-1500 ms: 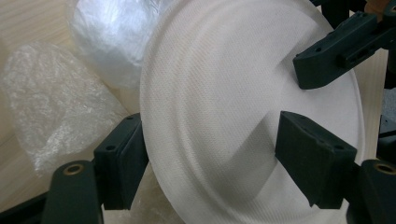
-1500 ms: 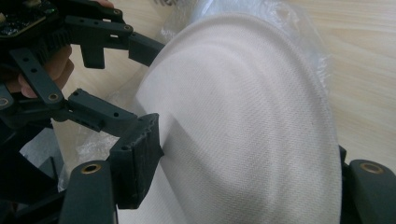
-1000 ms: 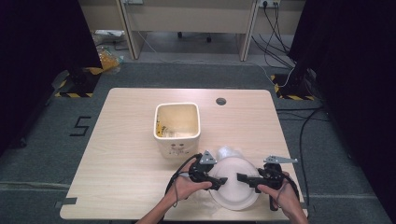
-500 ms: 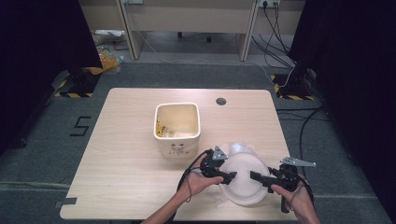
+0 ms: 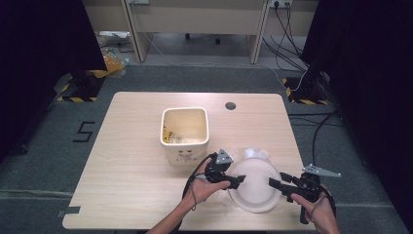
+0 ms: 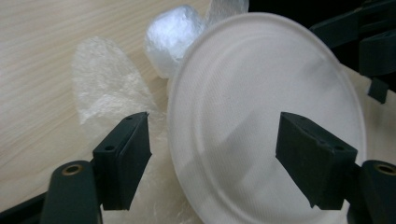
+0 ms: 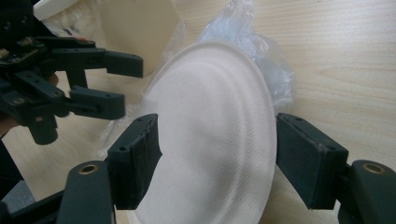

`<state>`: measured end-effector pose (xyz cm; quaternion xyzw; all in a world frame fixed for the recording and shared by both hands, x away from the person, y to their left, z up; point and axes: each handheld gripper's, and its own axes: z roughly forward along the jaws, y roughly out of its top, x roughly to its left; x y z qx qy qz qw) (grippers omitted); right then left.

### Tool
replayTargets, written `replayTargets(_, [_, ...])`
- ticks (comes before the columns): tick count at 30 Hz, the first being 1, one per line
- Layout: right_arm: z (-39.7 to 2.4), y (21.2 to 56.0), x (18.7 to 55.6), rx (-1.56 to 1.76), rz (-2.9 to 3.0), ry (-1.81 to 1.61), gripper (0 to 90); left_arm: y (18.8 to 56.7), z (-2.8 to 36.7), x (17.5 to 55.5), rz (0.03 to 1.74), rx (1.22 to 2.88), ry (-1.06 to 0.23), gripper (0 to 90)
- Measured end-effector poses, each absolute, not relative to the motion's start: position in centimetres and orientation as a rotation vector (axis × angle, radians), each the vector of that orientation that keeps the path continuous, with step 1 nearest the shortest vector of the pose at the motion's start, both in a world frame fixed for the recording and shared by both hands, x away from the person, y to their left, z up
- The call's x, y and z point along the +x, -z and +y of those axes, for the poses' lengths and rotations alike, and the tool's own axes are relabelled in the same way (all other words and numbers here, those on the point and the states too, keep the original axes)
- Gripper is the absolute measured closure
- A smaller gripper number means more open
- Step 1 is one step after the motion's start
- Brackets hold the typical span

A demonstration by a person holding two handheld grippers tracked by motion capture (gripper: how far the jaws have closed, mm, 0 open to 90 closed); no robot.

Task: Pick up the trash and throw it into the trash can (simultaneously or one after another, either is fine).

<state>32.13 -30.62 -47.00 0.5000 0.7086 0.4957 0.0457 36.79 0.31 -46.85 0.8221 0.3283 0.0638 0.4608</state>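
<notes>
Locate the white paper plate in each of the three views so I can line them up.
High view: white paper plate lies low and right of centre on the table, between the two grippers.
Left gripper view: plate centre to right, just beyond the jaws.
Right gripper view: plate in the centre, between the jaws.
Shared landmark: crinkled clear plastic wrap lying beside the plate's far rim.

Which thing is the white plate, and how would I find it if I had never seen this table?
Start at the wooden table and find the cream bin in its middle. Look nearer the person, to the bin's right: the white plate lies between the two black grippers. It is round, flat and matte, unlike the crinkly clear plastic beside it.
</notes>
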Motion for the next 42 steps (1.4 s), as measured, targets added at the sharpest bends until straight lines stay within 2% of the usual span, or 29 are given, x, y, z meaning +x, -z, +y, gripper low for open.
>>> replayTargets(4, [-31.0,46.5,31.8,1.516,2.144,-1.519,32.2,47.0,2.0,36.0,0.811,2.060,-0.207,25.7])
replayTargets(7, [-31.2,46.4,31.5,1.517,2.137,-1.514,32.2,48.8,3.1,35.6,0.863,2.084,-0.238,26.0])
replayTargets(11, [-31.1,46.4,31.6,1.522,2.146,-1.505,32.2,49.9,2.8,35.5,0.869,2.094,-0.225,26.0])
replayTargets(17, [-30.6,46.6,31.7,1.508,2.181,-1.500,33.7,51.3,1.3,35.1,0.826,2.182,-0.311,27.3])
replayTargets(29, [-29.3,45.3,31.3,1.417,2.214,-1.544,41.8,51.7,0.9,34.6,0.812,2.176,-0.347,27.5])
replayTargets(34, [-28.4,45.5,31.6,1.417,2.246,-1.533,47.2,51.8,0.9,34.5,0.811,2.171,-0.349,27.5])
replayTargets(38, [-27.8,45.5,31.8,1.408,2.251,-1.570,59.2,51.8,0.9,34.4,0.803,2.172,-0.346,27.6])
replayTargets(42, [-27.8,45.1,31.8,1.395,2.235,-1.616,65.8,51.8,1.0,34.2,0.780,2.169,-0.329,28.4])
